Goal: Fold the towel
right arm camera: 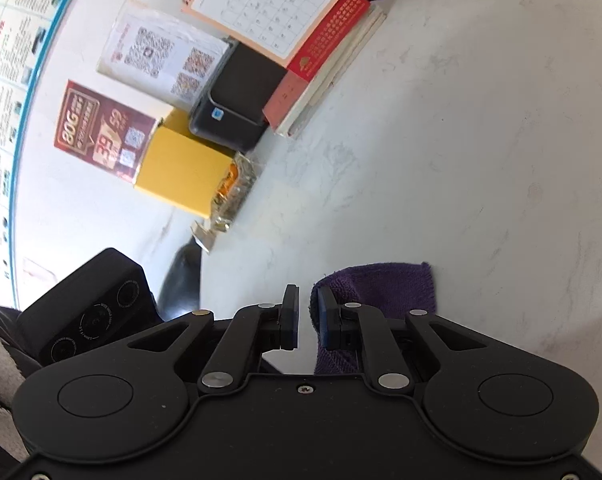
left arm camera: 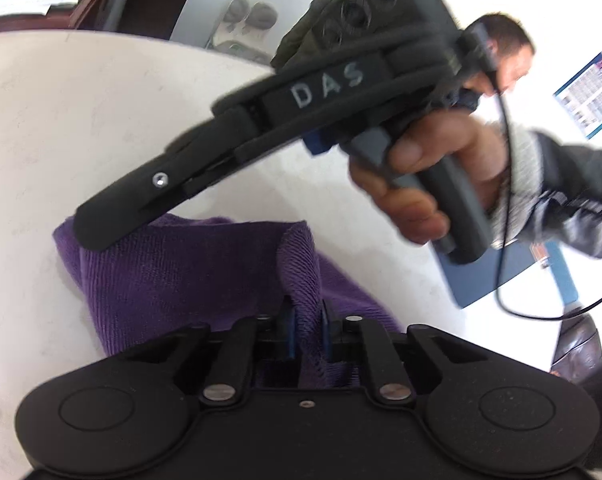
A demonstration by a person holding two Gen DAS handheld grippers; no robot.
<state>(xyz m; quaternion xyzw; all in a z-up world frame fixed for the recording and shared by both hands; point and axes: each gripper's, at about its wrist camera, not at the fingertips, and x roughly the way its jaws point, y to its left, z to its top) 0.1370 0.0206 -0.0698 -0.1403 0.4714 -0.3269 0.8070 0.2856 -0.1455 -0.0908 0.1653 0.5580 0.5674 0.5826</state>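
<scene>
Crowding table (right arm camera: 441, 160) edge, yellow box (right arm camera: 181, 168), black device (right arm camera: 237, 108), calendar (right arm camera: 269, 12)

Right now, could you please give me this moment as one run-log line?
left gripper: jaws shut on purple towel | right gripper: jaws shut, tip on towel edge

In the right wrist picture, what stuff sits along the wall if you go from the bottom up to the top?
Crinkly clear wrapper → yellow box → black box → red-edged calendar.
</scene>
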